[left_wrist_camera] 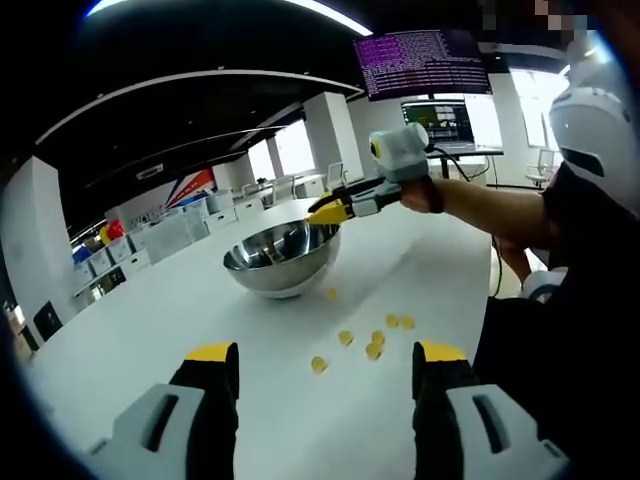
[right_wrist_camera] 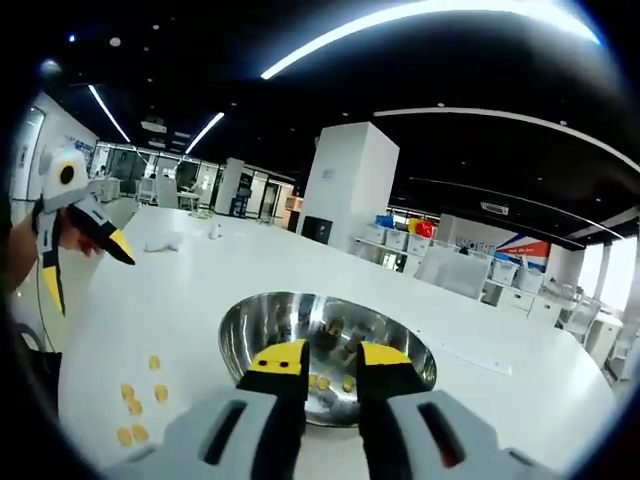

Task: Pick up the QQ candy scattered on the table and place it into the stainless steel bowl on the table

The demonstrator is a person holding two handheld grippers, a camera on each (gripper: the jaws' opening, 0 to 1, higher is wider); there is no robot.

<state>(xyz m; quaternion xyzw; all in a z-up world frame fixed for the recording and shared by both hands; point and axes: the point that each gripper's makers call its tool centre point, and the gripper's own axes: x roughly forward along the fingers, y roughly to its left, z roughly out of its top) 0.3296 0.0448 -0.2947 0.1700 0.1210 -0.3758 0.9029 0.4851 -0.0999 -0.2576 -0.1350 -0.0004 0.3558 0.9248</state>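
The stainless steel bowl (left_wrist_camera: 283, 258) stands on the white table (left_wrist_camera: 150, 330), and a few yellow candies (right_wrist_camera: 347, 382) lie inside the bowl (right_wrist_camera: 300, 320). Several more QQ candies (left_wrist_camera: 375, 348) lie scattered on the table in front of it, and these candies (right_wrist_camera: 133, 407) also appear in the right gripper view's lower left. My left gripper (left_wrist_camera: 325, 352) hovers wide open above them, holding nothing. It shows again (right_wrist_camera: 85, 270) at the left, jaws spread. My right gripper (right_wrist_camera: 333, 357) hangs over the bowl's near rim with a narrow gap and nothing between its jaws. It reaches in from the right (left_wrist_camera: 328, 212).
The person's arm (left_wrist_camera: 480, 200) and body take up the right side. Monitors (left_wrist_camera: 425, 62) hang beyond the table's far end. Shelves with boxes (left_wrist_camera: 150, 245) line the left wall. A small white item (right_wrist_camera: 165, 243) lies far off on the table.
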